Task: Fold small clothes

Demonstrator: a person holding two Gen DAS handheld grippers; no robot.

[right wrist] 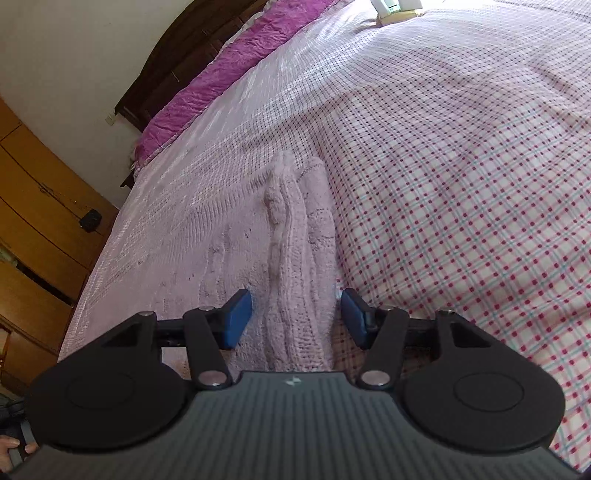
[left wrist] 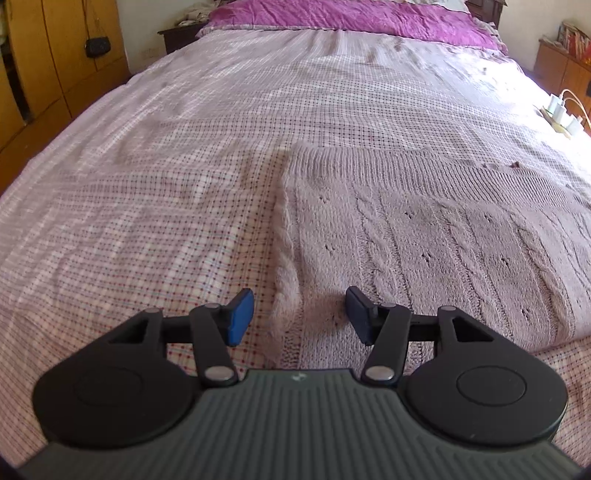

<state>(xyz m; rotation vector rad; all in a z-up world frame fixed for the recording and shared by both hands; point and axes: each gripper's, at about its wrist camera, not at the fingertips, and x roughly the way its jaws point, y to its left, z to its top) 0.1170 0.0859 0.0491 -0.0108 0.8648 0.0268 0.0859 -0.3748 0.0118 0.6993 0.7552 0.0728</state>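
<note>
A pale pink cable-knit sweater (left wrist: 424,236) lies flat on the checked bedsheet (left wrist: 147,206). My left gripper (left wrist: 299,314) is open, its blue pads straddling the sweater's left edge near the front corner. In the right wrist view the same sweater (right wrist: 295,258) has a raised ridge along its right edge. My right gripper (right wrist: 295,317) is open with that ridge between its pads, the jaws not closed on it.
A purple quilt (left wrist: 351,18) lies across the head of the bed. Wooden wardrobes (left wrist: 48,66) stand along the left side. A power strip with white chargers (left wrist: 561,114) sits at the bed's right edge. A hand (right wrist: 11,448) shows at the lower left.
</note>
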